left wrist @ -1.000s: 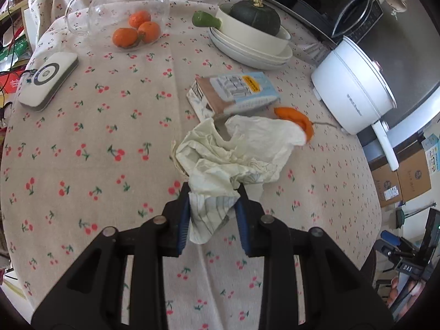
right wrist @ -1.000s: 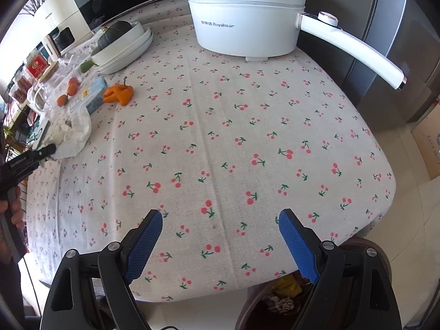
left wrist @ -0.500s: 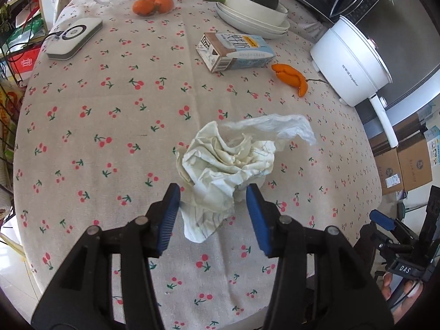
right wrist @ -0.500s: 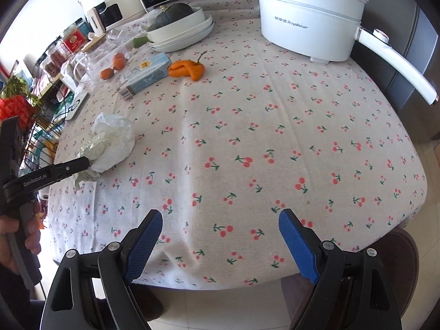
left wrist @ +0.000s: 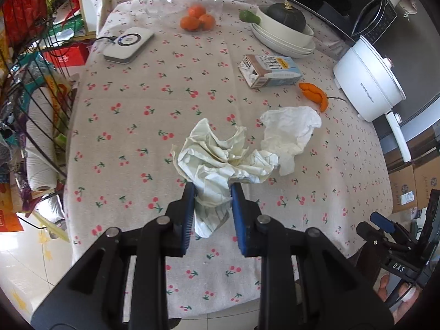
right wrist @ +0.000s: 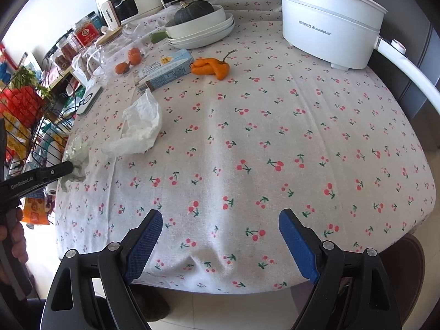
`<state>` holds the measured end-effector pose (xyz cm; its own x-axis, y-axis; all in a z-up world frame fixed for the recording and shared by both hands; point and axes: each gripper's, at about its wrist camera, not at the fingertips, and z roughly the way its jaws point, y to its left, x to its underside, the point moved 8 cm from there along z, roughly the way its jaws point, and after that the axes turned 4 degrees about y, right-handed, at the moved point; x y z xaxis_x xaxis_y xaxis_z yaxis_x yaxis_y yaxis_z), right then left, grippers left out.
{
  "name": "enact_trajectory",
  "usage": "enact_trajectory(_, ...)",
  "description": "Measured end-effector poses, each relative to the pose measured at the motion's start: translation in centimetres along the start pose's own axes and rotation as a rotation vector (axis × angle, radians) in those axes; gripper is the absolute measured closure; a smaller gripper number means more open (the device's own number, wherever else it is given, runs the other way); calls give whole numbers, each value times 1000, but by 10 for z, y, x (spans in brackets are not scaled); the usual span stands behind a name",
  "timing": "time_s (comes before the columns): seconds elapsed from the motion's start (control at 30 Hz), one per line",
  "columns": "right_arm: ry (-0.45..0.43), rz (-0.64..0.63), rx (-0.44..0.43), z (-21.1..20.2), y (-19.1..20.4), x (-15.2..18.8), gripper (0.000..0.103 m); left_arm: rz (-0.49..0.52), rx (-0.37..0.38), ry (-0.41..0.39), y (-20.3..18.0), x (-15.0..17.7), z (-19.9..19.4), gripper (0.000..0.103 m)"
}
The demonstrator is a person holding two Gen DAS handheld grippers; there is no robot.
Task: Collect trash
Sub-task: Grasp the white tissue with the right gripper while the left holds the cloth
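My left gripper [left wrist: 212, 192] is shut on a crumpled cream paper wad [left wrist: 220, 159] and holds it above the near part of the cherry-print table [left wrist: 154, 104]. The same wad shows in the right wrist view [right wrist: 77, 154], at the table's left edge. A white crumpled tissue [left wrist: 291, 132] lies on the cloth just beyond the wad; it also shows in the right wrist view [right wrist: 140, 126]. My right gripper [right wrist: 220, 236] is open and empty over the table's front edge.
A milk carton [left wrist: 271, 70] lies behind the tissue, next to an orange pepper [left wrist: 315, 95]. A white electric pot [left wrist: 368, 82] stands right. Stacked bowls with a squash [left wrist: 283, 33], tangerines [left wrist: 196, 20] and a white device [left wrist: 128, 44] sit at the back. A wire rack [left wrist: 35, 115] stands left.
My left gripper has pulled back with the paper wad, closing tighter on it. The white tissue has come apart from the wad and lies on the table. The right gripper has swung towards the table.
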<state>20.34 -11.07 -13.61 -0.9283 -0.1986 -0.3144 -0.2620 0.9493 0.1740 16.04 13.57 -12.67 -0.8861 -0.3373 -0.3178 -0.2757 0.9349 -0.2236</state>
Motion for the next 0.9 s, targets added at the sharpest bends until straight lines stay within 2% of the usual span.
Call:
enact_trajectory(0.17, -20, -82, -17, 19, 36, -13, 15, 18, -26, -16, 10, 0, 0, 75)
enact_trajectory(0.37, 17, -207, 25, 79, 78, -14, 15, 30, -16, 3, 20, 2, 4, 75)
enact_trajectory(0.43, -31, -229, 52, 87, 87, -26, 13, 24, -14, 4, 25, 2, 4, 75)
enact_trajectory(0.63, -89, -226, -10, 95, 111, -71, 17, 22, 14, 18, 28, 2, 6, 75)
enact_trajectory(0.7, -114, -224, -19, 93, 116, -82, 25, 23, 18, 17, 28, 1, 5, 75)
enact_trajectory(0.77, -121, -230, -11, 94, 120, -90, 41, 24, 23, 13, 27, 0, 3, 75)
enact_trajectory(0.8, -120, -232, -2, 96, 120, -92, 45, 24, 25, 11, 27, 0, 2, 75)
enact_trajectory(0.83, -116, -235, 3, 97, 121, -93, 56, 25, 25, 9, 27, 0, 1, 75)
enact_trajectory(0.87, -111, -241, 6, 98, 123, -93, 71, 26, 25, 6, 26, 0, 1, 75)
enact_trajectory(0.9, -106, -246, 12, 100, 125, -93, 81, 28, 25, 5, 26, 1, 0, 75)
